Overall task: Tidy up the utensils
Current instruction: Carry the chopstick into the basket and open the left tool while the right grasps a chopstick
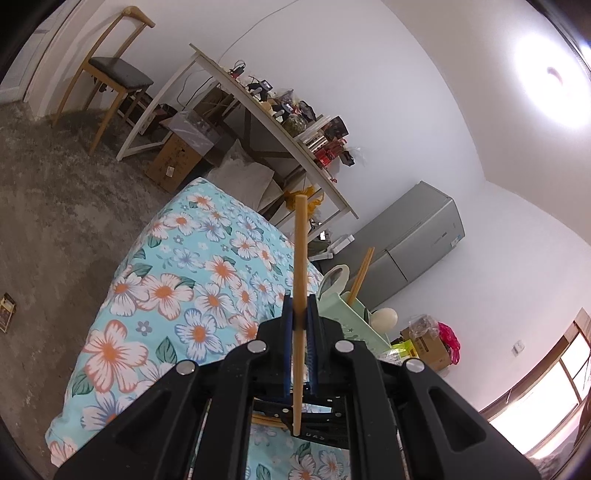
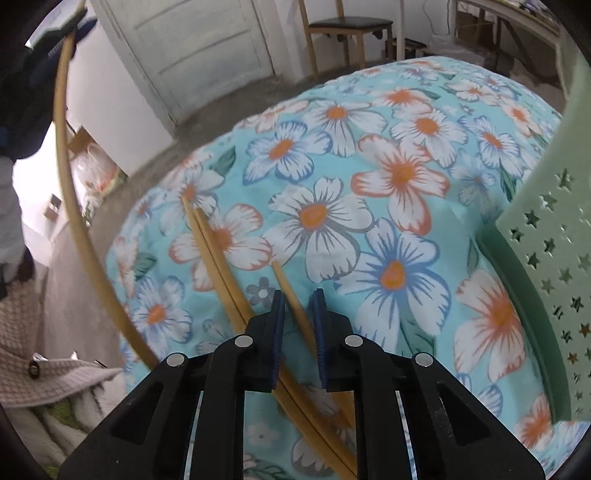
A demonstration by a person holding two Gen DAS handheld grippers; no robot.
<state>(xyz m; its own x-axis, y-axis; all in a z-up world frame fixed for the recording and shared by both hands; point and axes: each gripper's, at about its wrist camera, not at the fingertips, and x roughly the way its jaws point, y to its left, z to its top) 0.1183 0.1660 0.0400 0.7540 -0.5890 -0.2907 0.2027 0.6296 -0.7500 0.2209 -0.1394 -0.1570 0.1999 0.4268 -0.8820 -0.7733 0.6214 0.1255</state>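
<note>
My left gripper [image 1: 300, 300] is shut on a wooden chopstick [image 1: 299, 240], which stands upright between the blue pads above the floral cloth [image 1: 177, 280]. To its right is the pale green utensil holder [image 1: 341, 306], with chopsticks [image 1: 361, 271] and a white spoon [image 1: 385, 318] in it. My right gripper [image 2: 298, 295] points down at the cloth, jaws apart, with a lying chopstick [image 2: 290, 291] in the gap and the pads not pressing it. Two more chopsticks [image 2: 212, 247] lie just to the left. The left gripper [image 2: 61, 35] and its chopstick [image 2: 74, 206] show at the left edge.
The star-cut green holder [image 2: 546, 236] on its dark green base [image 2: 524, 302] stands close on the right. A person's knit sleeve [image 2: 55, 373] is at lower left. Beyond the cloth are a wooden chair [image 1: 110, 74], a cluttered white table [image 1: 280, 122], a grey fridge [image 1: 410, 243] and cardboard boxes [image 1: 173, 162].
</note>
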